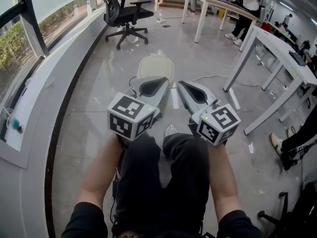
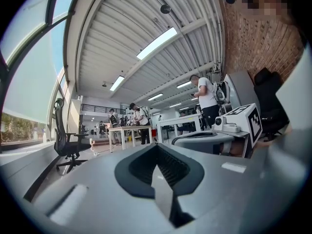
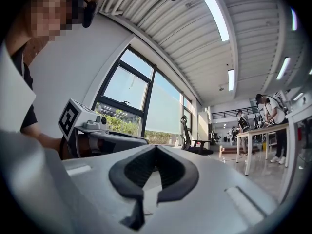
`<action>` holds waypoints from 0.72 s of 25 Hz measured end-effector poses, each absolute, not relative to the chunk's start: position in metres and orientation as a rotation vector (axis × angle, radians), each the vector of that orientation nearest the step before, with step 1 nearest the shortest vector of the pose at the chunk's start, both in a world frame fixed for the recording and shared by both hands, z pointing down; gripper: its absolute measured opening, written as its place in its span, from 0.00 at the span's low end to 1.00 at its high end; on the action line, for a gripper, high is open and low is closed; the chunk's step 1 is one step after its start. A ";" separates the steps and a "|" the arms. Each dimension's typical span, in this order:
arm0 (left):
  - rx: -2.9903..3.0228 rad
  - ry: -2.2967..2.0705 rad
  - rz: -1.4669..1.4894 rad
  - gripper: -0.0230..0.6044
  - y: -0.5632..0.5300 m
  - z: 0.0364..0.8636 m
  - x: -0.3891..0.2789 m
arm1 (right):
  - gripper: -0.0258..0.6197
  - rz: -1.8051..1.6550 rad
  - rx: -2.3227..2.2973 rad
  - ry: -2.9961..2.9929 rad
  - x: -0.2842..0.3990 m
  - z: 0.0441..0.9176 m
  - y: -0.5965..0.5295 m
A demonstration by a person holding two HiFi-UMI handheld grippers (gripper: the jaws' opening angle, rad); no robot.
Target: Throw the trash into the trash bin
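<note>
**Trash bin** [image 1: 155, 66]: what is likely the bin, pale cream with its lid down, is standing on the grey floor just beyond both gripper tips.

**Trash:** none is showing in any view, and the lid is hiding whatever may be inside.

**Left gripper** [image 1: 165, 81]: its jaws are lying pressed together and gripping nothing. It is pointing level toward the bin.

**Right gripper** [image 1: 181, 85]: this one is sitting just beside the left, with its jaws likewise closed on nothing.

**Stage:** this is fitting both trash yet to be fetched and trash already dropped inside.

**Handling note:** either way, the person is likely doing best by keeping the two grippers apart and staying clear of the white cable [image 1: 205, 78] trailing beside the bin.

**Writing:** no brand or label is reading anywhere. Only the black-and-white square markers are showing, on the left cube [image 1: 130, 115] and the right cube [image 1: 218, 123].
</note>
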State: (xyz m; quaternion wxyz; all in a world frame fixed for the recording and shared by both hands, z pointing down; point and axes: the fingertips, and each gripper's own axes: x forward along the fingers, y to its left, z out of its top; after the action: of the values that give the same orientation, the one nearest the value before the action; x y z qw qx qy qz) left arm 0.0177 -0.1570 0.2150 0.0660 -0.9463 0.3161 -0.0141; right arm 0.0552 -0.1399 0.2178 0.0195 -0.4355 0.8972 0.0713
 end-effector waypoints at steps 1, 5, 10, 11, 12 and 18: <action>-2.852 0.951 -0.041 0.05 -0.154 0.214 0.018 | 0.04 0.218 -1.351 2.781 0.055 0.218 -0.137; -2.845 0.949 -0.042 0.05 -0.144 0.214 0.020 | 0.04 0.204 -1.353 2.760 0.057 0.220 -0.130; -2.845 0.955 -0.039 0.05 -0.139 0.217 0.020 | 0.04 0.189 -1.359 2.750 0.058 0.222 -0.127; -2.845 0.956 -0.041 0.05 -0.139 0.218 0.020 | 0.04 0.189 -1.359 2.750 0.058 0.223 -0.128; -2.846 0.957 -0.044 0.05 -0.139 0.219 0.020 | 0.04 0.190 -1.358 2.751 0.058 0.223 -0.127; -2.848 0.958 -0.056 0.05 -0.139 0.222 0.019 | 0.04 0.189 -1.351 2.755 0.057 0.223 -0.127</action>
State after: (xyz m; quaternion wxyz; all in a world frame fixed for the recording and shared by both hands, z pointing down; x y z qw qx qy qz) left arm 0.0191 -0.1392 0.2218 0.0679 -0.9455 0.3180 -0.0187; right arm 0.0571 -0.1271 0.2232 0.0337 -0.4393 0.8956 0.0614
